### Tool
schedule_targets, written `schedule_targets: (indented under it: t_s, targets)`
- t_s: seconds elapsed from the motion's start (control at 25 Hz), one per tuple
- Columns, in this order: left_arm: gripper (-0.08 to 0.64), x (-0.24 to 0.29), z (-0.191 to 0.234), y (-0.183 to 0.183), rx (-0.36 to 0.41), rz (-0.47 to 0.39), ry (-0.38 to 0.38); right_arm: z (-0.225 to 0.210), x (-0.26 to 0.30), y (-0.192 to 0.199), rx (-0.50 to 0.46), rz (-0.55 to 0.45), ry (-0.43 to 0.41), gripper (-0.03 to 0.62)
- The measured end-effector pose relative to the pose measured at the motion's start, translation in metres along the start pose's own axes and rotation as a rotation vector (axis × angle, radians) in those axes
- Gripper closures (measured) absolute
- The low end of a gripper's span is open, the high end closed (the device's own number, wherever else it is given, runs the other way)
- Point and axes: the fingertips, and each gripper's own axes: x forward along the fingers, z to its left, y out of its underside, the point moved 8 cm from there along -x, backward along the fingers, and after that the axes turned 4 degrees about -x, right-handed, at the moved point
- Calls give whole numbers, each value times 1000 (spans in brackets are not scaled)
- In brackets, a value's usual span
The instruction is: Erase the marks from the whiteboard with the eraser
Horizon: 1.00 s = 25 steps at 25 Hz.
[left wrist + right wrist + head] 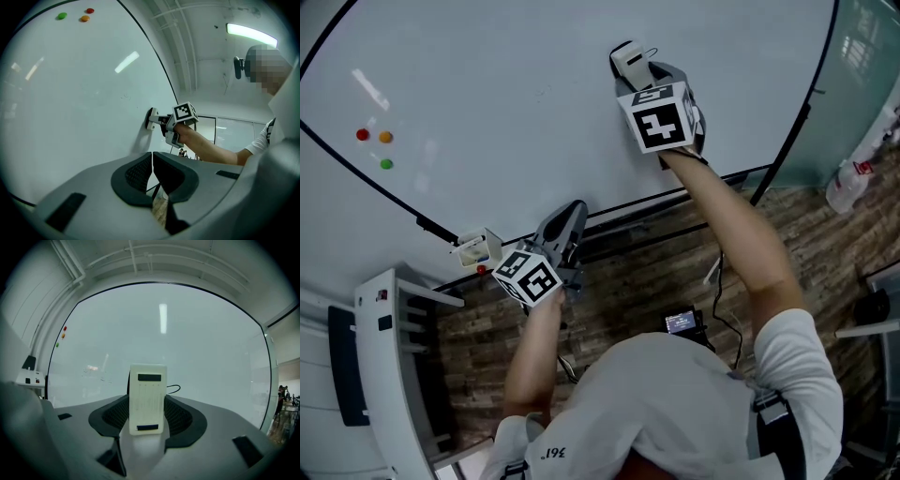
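Note:
The whiteboard (506, 94) fills the upper part of the head view. A white eraser (625, 58) is pressed flat against it, with my right gripper (647, 77) shut on it. In the right gripper view the eraser (147, 390) stands upright between the dark pads (180, 416), and a thin black curl mark (174, 389) shows just right of it. Fainter marks (93, 369) lie to its left. My left gripper (567, 225) hangs by the board's bottom edge, shut and holding nothing; its jaws meet in the left gripper view (152, 161).
Red (363, 134), orange (385, 137) and green (386, 164) magnets sit at the board's left. A small holder (476, 248) hangs on the bottom rail (675, 197). A white stand (389, 356) is at lower left, a spray bottle (847, 183) at right.

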Motion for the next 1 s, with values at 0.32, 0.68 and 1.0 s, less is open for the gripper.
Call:
schedule_targets:
  t_s: [0.32,0.68,1.0]
  targets:
    - [551,11,-5,2,-4,5,11,-20,-3,8,36,8,5,341]
    - [552,5,-5,2,-9,-1,-5,-45,-5,18,28,35,48,341]
    - [552,-10,1,-1,-13,-5,-1,-55,-8,23,51,74,89,341]
